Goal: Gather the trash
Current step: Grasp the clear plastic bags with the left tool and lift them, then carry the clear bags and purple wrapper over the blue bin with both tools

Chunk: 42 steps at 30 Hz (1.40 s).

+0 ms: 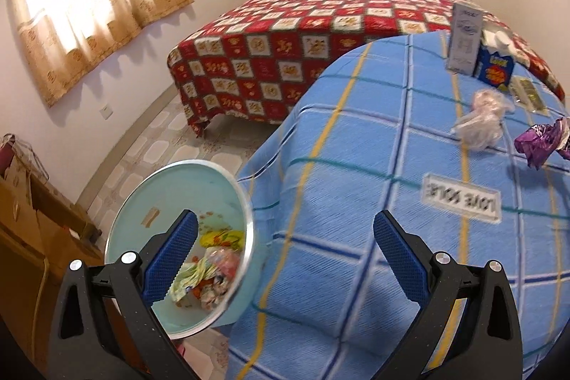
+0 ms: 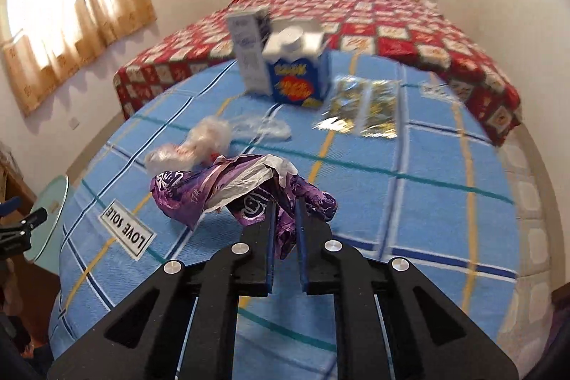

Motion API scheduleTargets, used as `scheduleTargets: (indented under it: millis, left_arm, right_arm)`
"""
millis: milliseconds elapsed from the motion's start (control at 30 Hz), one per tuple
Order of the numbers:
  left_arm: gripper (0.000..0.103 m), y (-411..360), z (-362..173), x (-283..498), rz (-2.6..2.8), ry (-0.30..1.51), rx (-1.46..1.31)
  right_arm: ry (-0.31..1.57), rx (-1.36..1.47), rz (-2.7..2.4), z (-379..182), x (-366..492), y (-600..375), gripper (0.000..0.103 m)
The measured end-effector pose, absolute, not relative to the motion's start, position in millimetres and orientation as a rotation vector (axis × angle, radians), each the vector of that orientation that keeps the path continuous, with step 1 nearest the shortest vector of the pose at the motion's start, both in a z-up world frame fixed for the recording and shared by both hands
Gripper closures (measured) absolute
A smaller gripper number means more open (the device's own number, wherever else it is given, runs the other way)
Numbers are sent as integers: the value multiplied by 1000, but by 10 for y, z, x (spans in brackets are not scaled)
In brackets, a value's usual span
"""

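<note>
At about eight o'clock in the left wrist view, a pale green trash bin point(image 1: 171, 202) stands on the floor just beside the blue checked surface point(image 1: 356, 148), with crumpled colourful wrappers point(image 1: 210, 269) already inside it. The left gripper point(image 1: 285, 230) hangs over the bin's rim and the surface's edge, its jaws spread wide with nothing between them. Toward three o'clock on the surface lie a clear crumpled plastic bag point(image 1: 481, 120) and, just past it, the purple wrapper point(image 2: 242, 194). The right gripper point(image 2: 285, 212) has its jaws clenched on that purple wrapper, which bunches out to the left of the blue pads. At twelve o'clock from it stand a white carton point(image 2: 249, 52) and a blue carton point(image 2: 299, 77), touching; a gold foil packet point(image 2: 363, 109) lies flat at one o'clock
</note>
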<state>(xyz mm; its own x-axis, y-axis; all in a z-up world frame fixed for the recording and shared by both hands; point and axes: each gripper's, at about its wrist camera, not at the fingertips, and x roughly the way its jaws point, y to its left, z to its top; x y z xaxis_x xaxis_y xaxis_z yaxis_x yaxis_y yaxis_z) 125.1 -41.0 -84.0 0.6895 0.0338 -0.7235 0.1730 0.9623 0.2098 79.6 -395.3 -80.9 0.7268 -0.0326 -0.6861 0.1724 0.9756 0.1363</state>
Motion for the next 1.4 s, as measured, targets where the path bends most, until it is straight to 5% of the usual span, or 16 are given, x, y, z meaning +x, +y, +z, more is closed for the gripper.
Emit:
scheduleTargets:
  millis: [800,833,967,1067,1400]
  left_arm:
    - [8,-2134,-1167,1830,-319,845,315]
    - [12,-2142,-1189,1854,-331,855,305]
    - [60,-2213,-1280,1866,-389,890,307]
    - [86,-2242,-1275,1801,-422,882,322]
    - [94,-1748,-937,1572,-381,799,328]
  right_arm:
    - [724,358,-330,-1079,714,-4979,92]
    - [732,345,-326,-1085,721,-4961,92]
    - [751,343,-300,-1104,718,-4928,92]
    - [749,343,-277,-1098,688,-4860,92]
    - [720,356,-199,-982,703,-4494,92]
